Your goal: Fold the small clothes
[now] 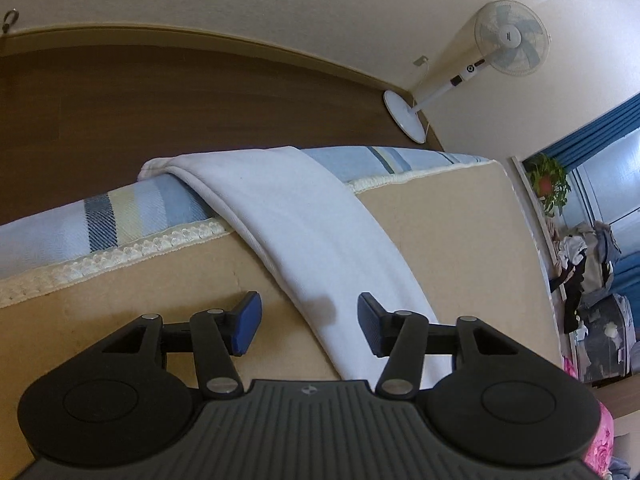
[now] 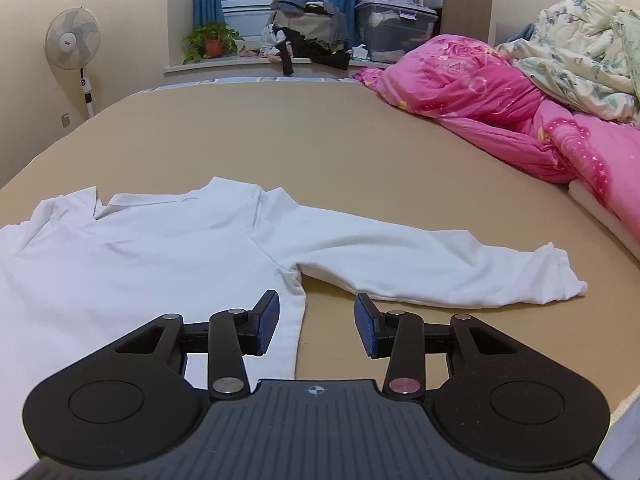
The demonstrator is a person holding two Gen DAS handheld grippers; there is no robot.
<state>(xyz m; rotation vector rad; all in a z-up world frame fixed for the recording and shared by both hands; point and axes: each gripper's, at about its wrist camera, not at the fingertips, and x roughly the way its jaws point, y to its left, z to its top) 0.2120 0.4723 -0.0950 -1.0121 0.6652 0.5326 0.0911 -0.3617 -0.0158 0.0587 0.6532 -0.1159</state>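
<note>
Right wrist view is showing my soft white shirt [image 2: 160, 248] lying flat on the tan bed [image 2: 320, 140], puffy pink quilt [image 2: 500, 112] nearby. I am keeping both tongs, left [image 1: 310, 322] and right [image 2: 316, 322], apart, gripping nothing.

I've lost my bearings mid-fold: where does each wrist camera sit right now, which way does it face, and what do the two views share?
Left wrist: on the left gripper, looking down across the bed's edge at a white sleeve, floor beyond; its open, empty fingers show.
Right wrist: on the right gripper, looking along the bed at the white shirt, window behind; its open fingers show.
Shared: shirt, fan, potted plant.
</note>
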